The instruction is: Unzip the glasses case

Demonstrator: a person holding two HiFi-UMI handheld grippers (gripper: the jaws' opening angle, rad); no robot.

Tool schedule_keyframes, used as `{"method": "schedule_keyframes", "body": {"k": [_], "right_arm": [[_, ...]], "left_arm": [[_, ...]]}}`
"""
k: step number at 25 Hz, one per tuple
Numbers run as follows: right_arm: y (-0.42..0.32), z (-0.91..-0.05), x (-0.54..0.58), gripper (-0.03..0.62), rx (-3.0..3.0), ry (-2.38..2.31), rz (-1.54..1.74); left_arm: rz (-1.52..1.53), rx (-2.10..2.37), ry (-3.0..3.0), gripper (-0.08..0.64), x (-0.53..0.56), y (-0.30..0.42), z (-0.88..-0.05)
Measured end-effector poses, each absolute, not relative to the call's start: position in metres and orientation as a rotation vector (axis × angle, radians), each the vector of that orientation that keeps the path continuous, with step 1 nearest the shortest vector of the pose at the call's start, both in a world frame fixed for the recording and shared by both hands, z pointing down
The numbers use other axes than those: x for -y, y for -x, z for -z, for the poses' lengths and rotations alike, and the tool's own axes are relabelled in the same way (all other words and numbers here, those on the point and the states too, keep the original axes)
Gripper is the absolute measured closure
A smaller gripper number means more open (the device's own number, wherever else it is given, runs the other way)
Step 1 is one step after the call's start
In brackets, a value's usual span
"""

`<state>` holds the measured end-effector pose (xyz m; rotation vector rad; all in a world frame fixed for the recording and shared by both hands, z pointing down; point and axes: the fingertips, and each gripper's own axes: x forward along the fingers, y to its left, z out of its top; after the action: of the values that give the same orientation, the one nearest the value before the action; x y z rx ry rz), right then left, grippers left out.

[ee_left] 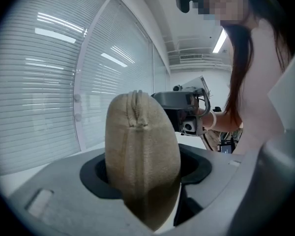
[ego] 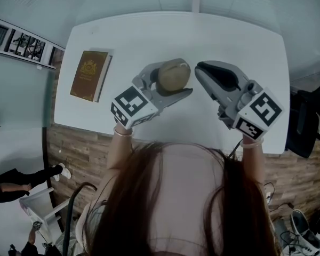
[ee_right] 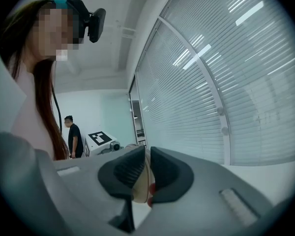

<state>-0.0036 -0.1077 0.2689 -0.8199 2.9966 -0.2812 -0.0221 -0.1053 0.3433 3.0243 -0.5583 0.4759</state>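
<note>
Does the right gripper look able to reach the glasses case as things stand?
Likely yes: the left gripper holds the glasses case up, the right gripper close beside it with nothing between.

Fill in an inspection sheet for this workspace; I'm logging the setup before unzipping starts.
Surface: white table.
Job's things: tan glasses case, zip looks closed.
Clutter: brown book, lying flat to the left of the grippers.
Grippers: left gripper fingers clamp the glasses case; right gripper fingers nearly together, holding nothing I can see.
Cables: dark cable on the floor.
Surroundings: window blinds; a standing person far back.
</note>
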Motion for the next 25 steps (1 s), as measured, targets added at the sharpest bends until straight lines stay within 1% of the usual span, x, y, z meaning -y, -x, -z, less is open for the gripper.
{"method": "schedule_keyframes", "body": {"k": [12,25], "right_arm": [[0.016,-0.269,0.101,0.534,-3.083,0.616,0.298],[0.019,-0.276,0.092,0.531,-3.177,0.471,0.279]], "left_arm": [[-0.567,0.365,-3.04,0.253,0.094,0.016,-0.353],[-0.633,0.201,-3.063,0.253,0.079,0.008,-0.357]]}}
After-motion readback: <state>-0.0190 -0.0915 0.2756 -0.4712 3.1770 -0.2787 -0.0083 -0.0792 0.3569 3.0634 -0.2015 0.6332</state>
